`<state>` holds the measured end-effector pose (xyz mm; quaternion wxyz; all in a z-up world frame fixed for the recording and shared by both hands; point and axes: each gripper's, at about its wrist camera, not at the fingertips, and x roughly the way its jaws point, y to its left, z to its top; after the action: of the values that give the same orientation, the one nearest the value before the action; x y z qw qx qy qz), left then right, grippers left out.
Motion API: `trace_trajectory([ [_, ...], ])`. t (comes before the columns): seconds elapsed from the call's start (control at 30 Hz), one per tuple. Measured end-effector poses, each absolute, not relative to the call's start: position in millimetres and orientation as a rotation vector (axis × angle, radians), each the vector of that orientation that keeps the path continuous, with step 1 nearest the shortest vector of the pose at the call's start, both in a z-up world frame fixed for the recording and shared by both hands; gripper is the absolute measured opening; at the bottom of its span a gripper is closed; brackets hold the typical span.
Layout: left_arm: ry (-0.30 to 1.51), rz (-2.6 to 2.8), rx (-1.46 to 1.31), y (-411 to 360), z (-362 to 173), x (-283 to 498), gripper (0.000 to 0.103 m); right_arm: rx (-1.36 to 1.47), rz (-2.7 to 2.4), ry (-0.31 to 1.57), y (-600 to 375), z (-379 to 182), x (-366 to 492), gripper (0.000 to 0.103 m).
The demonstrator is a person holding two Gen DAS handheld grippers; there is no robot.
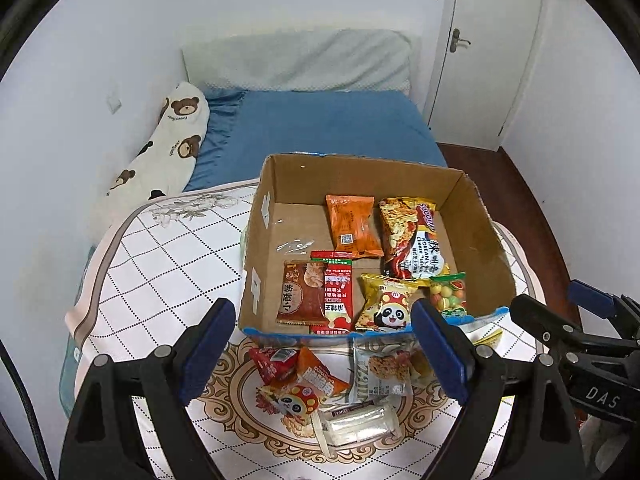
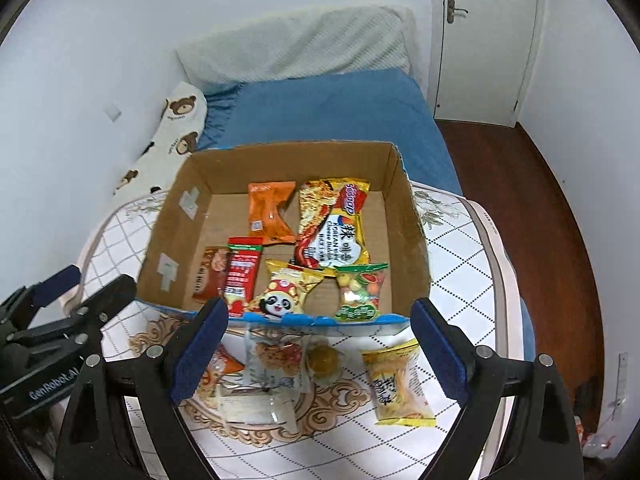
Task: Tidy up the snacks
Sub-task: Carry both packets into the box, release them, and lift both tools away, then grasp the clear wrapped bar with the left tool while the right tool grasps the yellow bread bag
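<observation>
An open cardboard box (image 1: 472, 216) (image 2: 404, 208) stands on a small table and holds several snack packets, among them an orange packet (image 1: 352, 226) (image 2: 270, 214), a noodle pack (image 1: 412, 240) (image 2: 334, 224), a panda bag (image 1: 384, 306) (image 2: 282, 294) and a candy bag (image 1: 450, 294) (image 2: 360, 290). In front of the box lie loose snacks: a red-orange pile (image 1: 296, 376), a white cereal-bar packet (image 1: 384, 368) (image 2: 276, 360), a clear packet (image 1: 356, 420) and a yellow packet (image 2: 398, 386). My left gripper (image 1: 324, 352) hangs open above the loose snacks. My right gripper (image 2: 320, 350) is open too, empty.
The table wears a white quilted cloth (image 1: 160, 264) (image 2: 460, 280). Behind it is a bed with a blue sheet (image 1: 328, 124), a bear-print pillow (image 1: 176, 136) and a white headboard cushion (image 1: 304, 60). A white door (image 1: 492, 40) and dark wooden floor (image 2: 520, 200) are at right.
</observation>
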<state>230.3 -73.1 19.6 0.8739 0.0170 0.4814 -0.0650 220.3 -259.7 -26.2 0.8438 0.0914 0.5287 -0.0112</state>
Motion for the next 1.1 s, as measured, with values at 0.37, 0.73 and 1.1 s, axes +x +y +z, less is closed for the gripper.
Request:
trace_trajectory([
  [0.37,1.139,-0.245,0.246,-98,-38,191,0.090,0.290,-0.023,1.234,-281,-66,182,0.094],
  [0.73,1.342,-0.473,0.860,-175,-200,155,0.089,0.337,-0.126,1.455,-339,-181,159,0.094],
  [1.1,1.479,-0.369,0.631,-168,-221,146,0.054,0.016,-0.079,1.563,-303,-246,195,0.050],
])
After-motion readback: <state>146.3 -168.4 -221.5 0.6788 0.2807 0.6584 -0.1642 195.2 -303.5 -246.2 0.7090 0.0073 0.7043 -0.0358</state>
